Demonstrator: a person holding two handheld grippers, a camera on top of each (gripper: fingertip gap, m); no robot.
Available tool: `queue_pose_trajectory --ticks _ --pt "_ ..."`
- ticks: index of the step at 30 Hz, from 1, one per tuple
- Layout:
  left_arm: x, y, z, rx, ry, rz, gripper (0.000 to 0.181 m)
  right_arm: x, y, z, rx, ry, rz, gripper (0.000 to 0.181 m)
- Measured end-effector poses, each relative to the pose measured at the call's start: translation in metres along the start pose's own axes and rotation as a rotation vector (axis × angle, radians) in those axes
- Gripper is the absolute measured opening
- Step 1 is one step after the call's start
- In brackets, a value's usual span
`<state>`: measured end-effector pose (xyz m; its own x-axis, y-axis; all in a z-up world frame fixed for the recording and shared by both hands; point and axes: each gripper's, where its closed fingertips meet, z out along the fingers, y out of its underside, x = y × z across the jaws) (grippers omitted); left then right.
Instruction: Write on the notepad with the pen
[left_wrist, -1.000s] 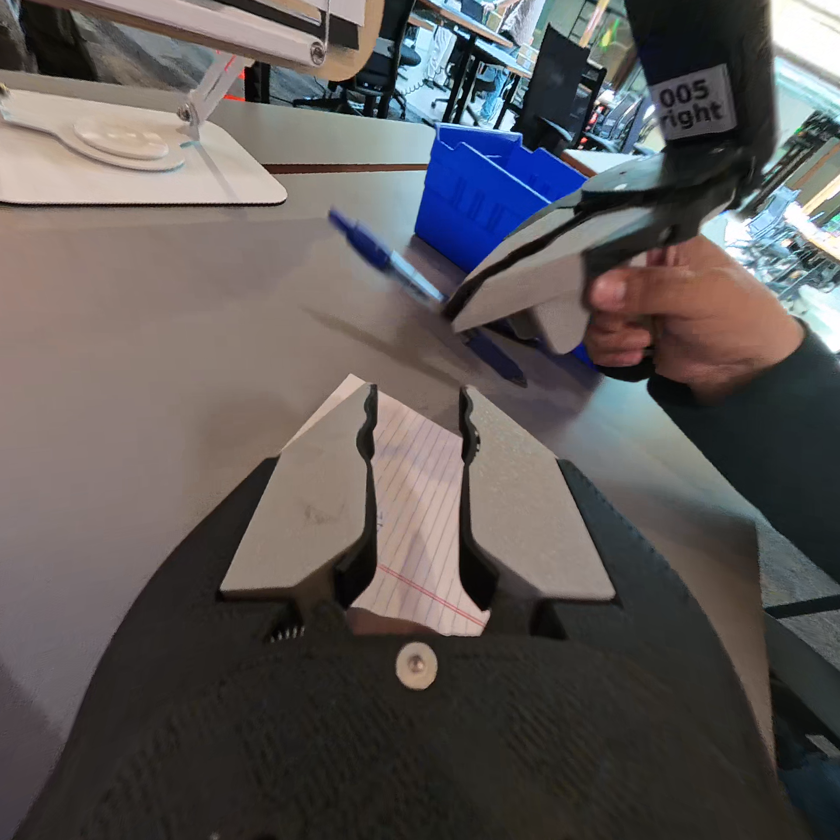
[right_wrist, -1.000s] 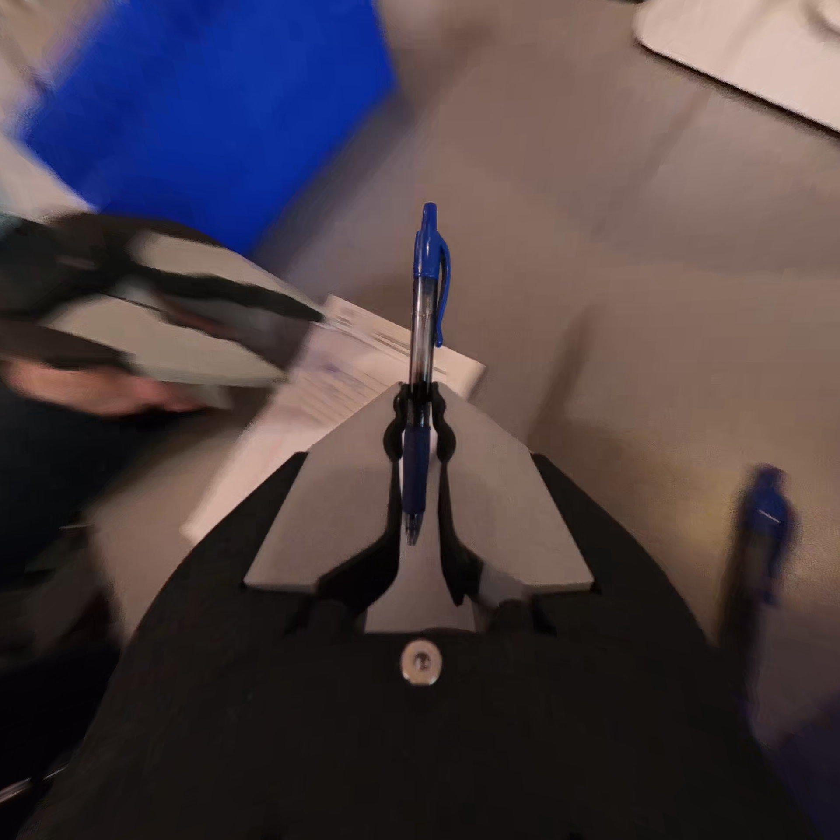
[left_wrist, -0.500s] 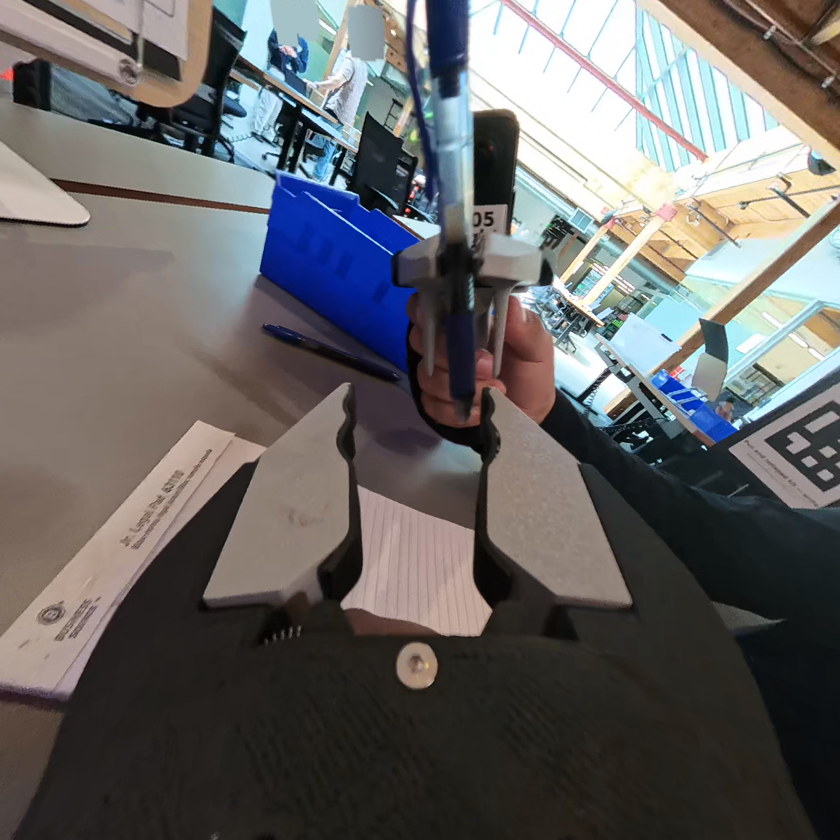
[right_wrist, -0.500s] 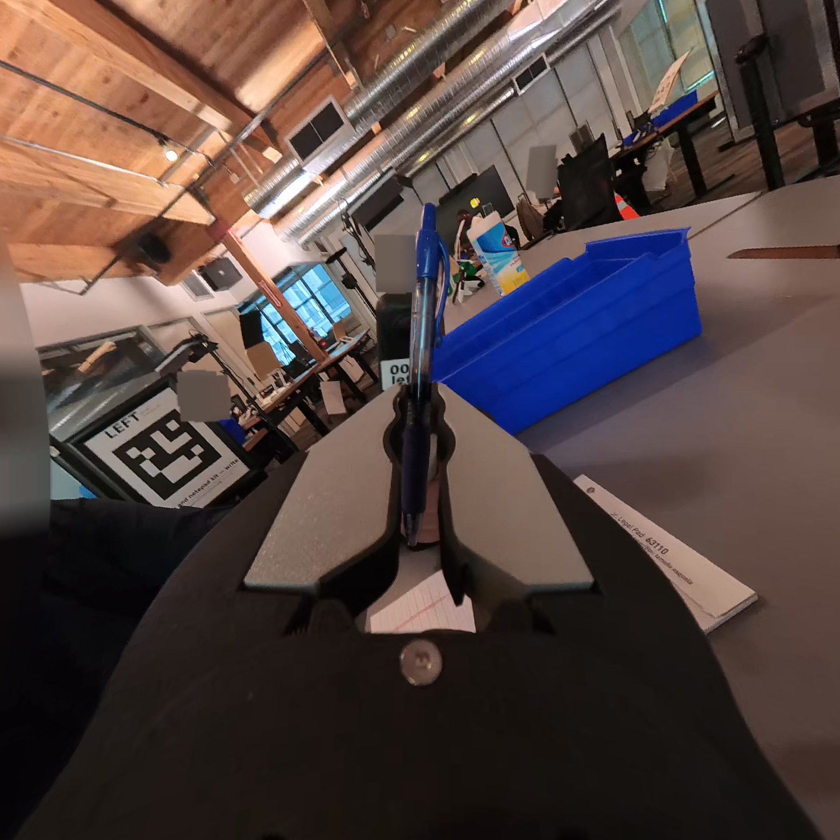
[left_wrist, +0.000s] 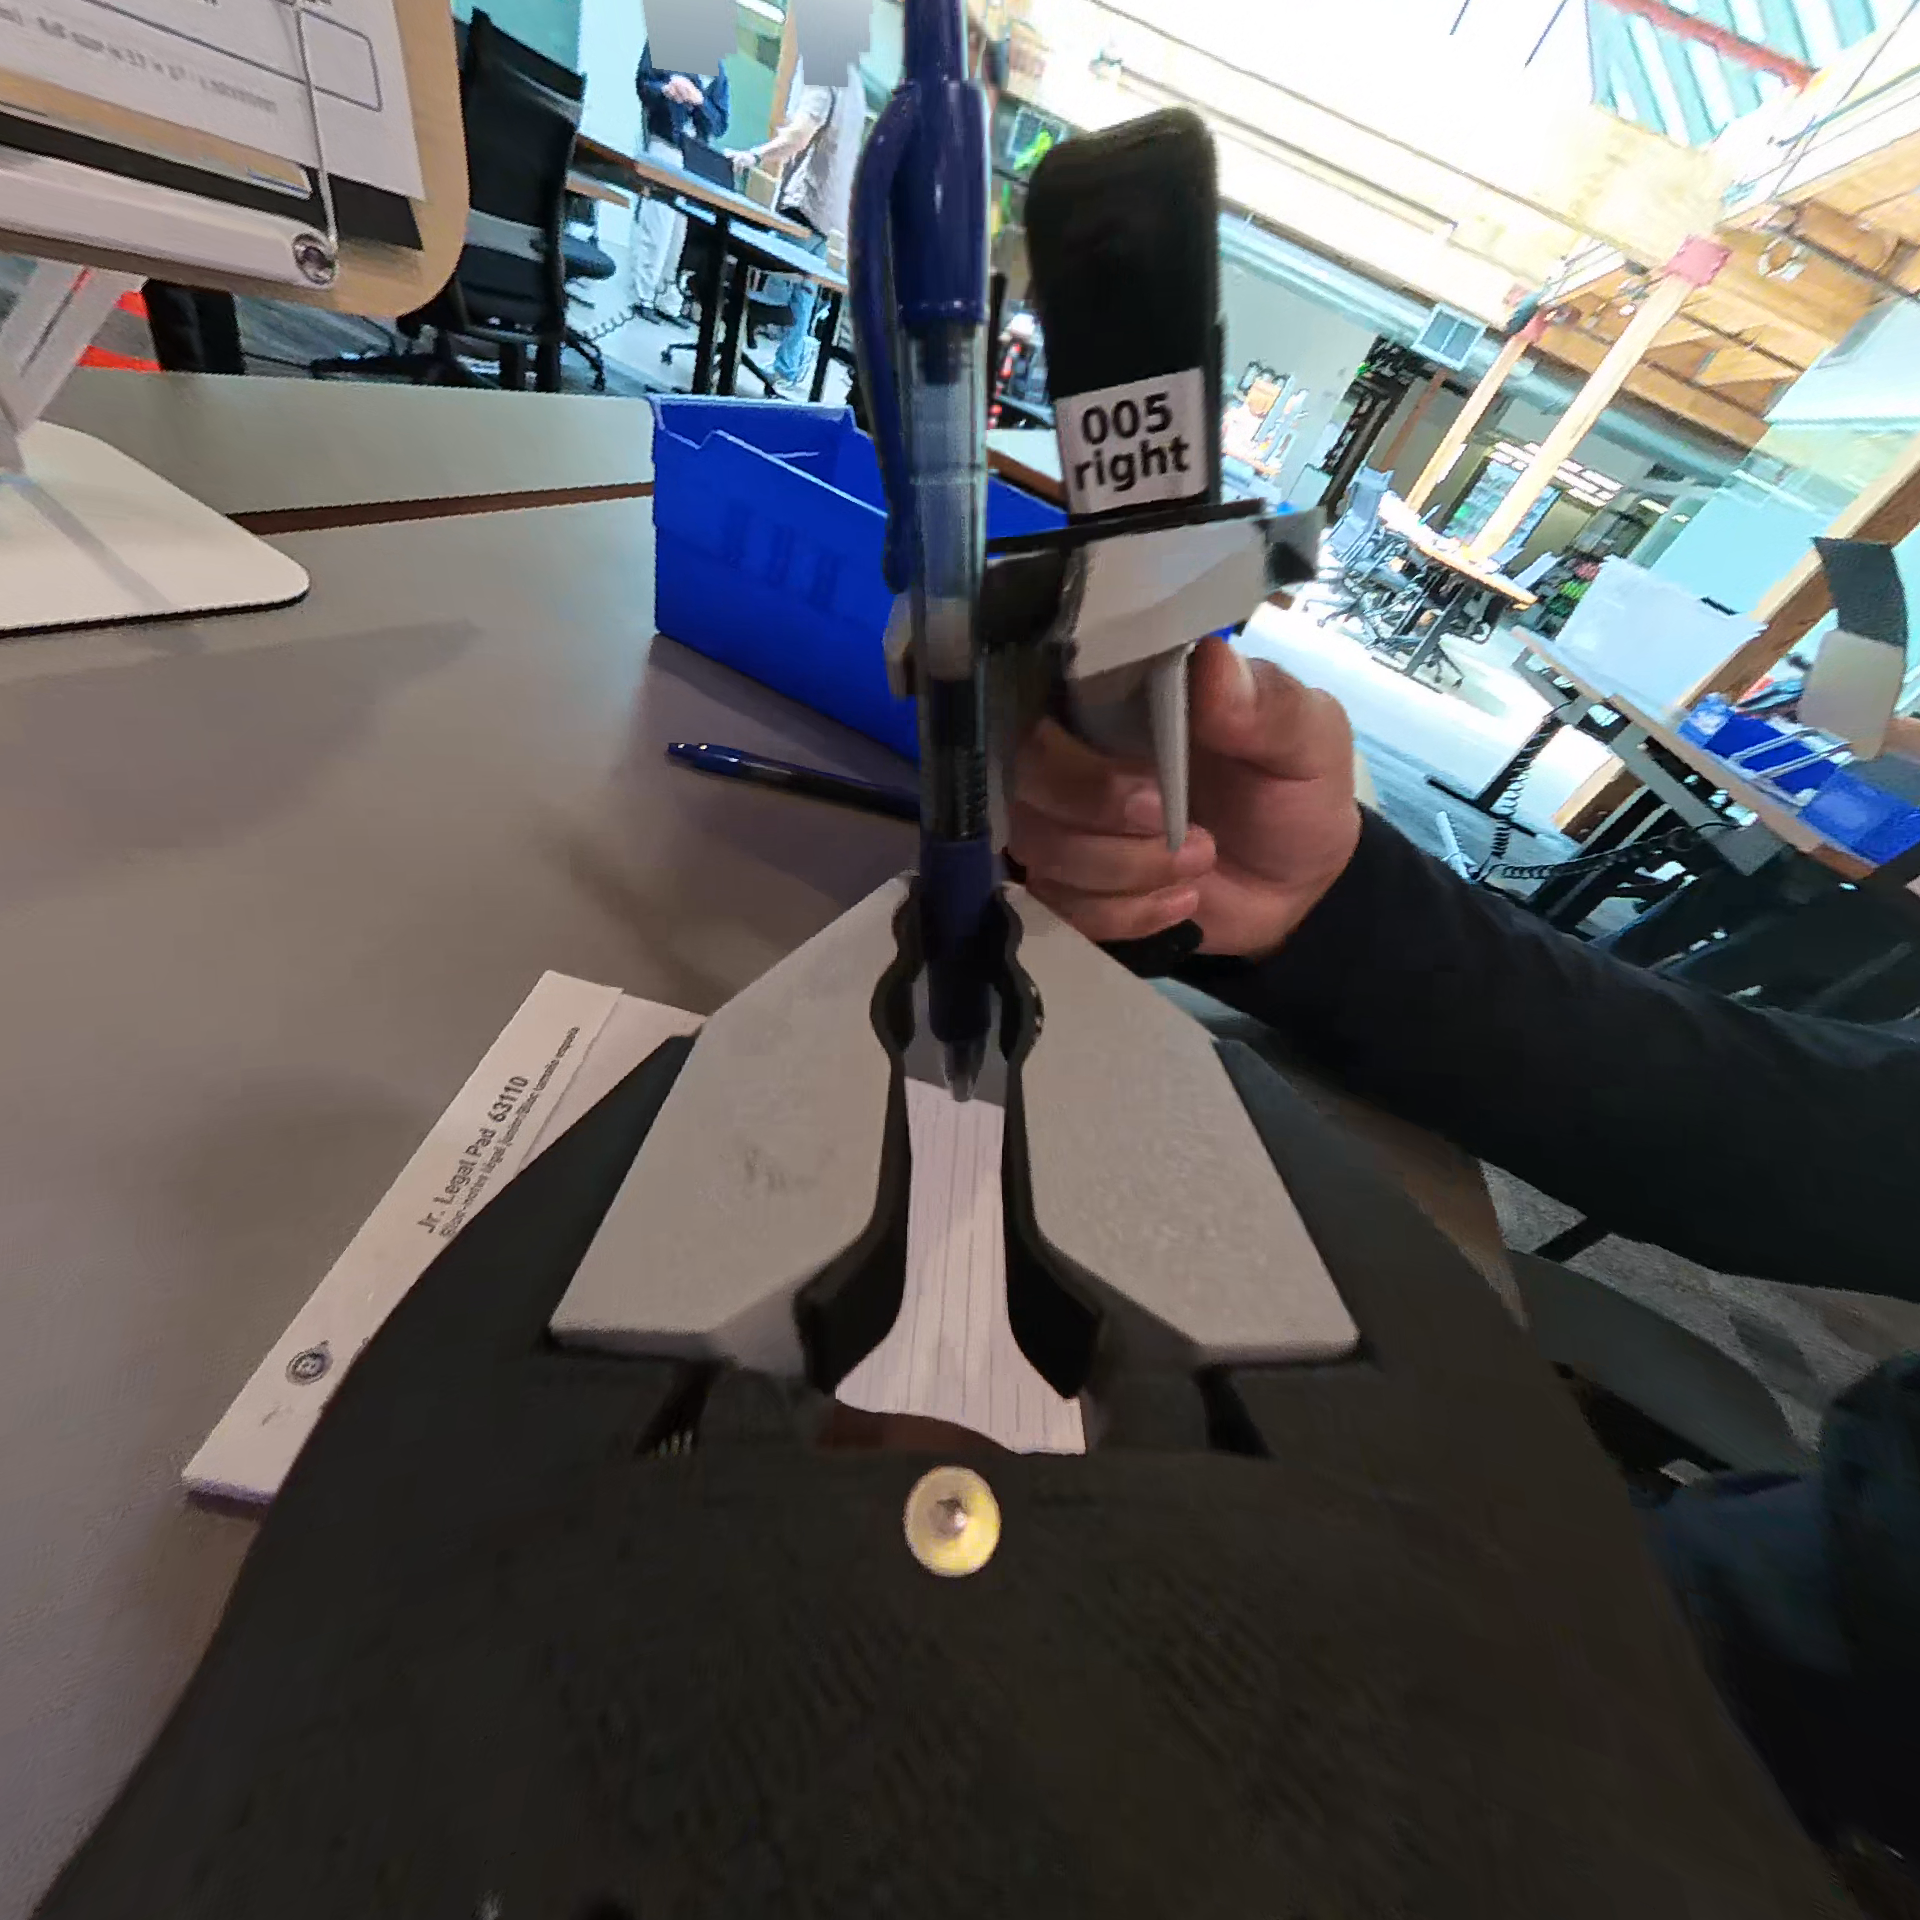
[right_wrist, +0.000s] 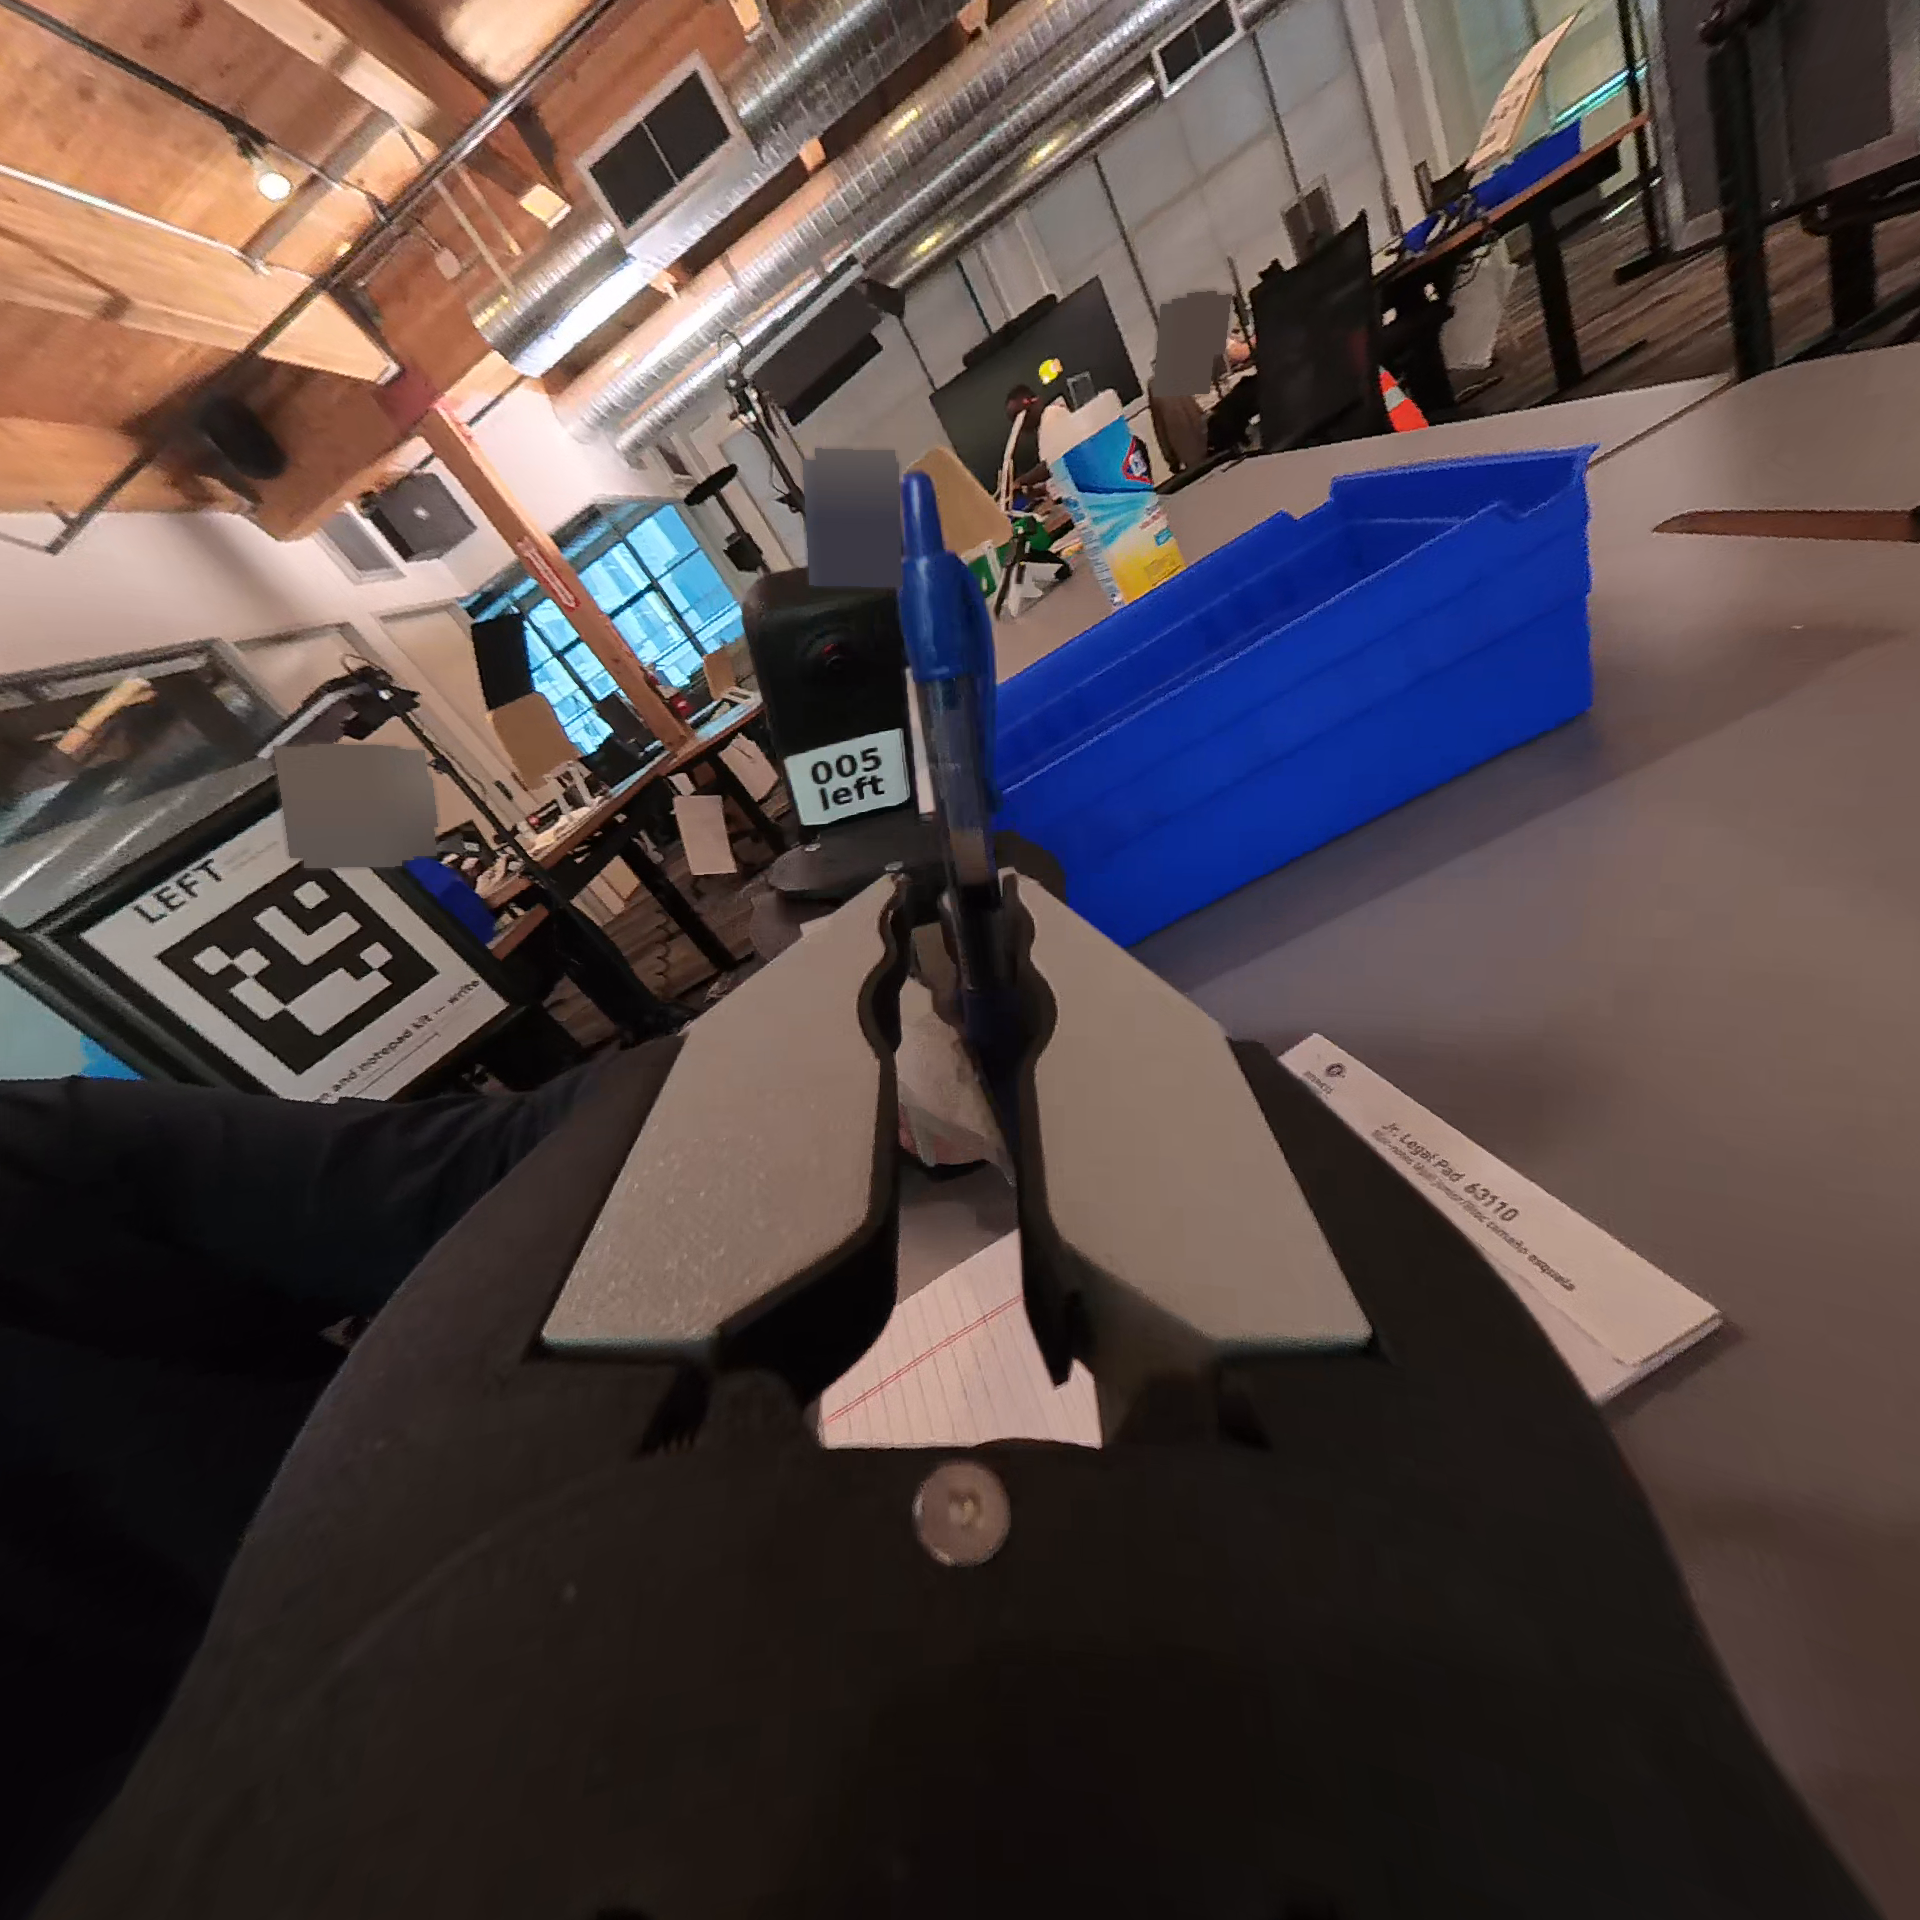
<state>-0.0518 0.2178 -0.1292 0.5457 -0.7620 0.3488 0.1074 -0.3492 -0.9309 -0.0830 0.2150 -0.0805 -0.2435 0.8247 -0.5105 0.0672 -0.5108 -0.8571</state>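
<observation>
A blue clear-barrelled pen (left_wrist: 940, 436) stands upright, tip down, over the white lined notepad (left_wrist: 416, 1236) on the grey table. My left gripper (left_wrist: 956, 914) is shut on the pen's dark blue grip, just above the tip. My right gripper (left_wrist: 940, 634) faces it, with its tips around the pen's barrel higher up. In the right wrist view, the right gripper (right_wrist: 956, 920) has its jaws parted, and the pen (right_wrist: 951, 727) leans on the right-hand finger. The notepad (right_wrist: 1475, 1226) lies below. The left gripper's fingers are hidden there.
A blue plastic bin (left_wrist: 769, 592) stands behind the pen; it also shows in the right wrist view (right_wrist: 1351, 707). A second blue pen (left_wrist: 779, 769) lies on the table in front of the bin. A white stand base (left_wrist: 104, 540) sits far left. A wipes canister (right_wrist: 1117, 509) stands beyond the bin. Spacing between my two grippers at the tips: around 5 centimeters.
My left gripper has closed on the pen's grip; it was open half a second ago. My right gripper's jaws, tight on the pen before, have parted.
</observation>
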Motion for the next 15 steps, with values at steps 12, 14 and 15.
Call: queue_pose_trajectory --ticks 12,14,15 --pt "-0.003 0.013 0.006 -0.089 -0.07 0.101 0.009 0.008 0.009 0.003 -0.053 0.089 -0.07 0.007" --pt "0.003 0.01 0.006 -0.066 -0.042 0.094 0.011 0.005 0.006 0.002 -0.032 0.067 -0.055 0.007" --pt "0.004 0.007 0.006 -0.056 -0.04 0.09 0.018 0.004 0.005 0.002 -0.022 0.047 -0.038 0.006"
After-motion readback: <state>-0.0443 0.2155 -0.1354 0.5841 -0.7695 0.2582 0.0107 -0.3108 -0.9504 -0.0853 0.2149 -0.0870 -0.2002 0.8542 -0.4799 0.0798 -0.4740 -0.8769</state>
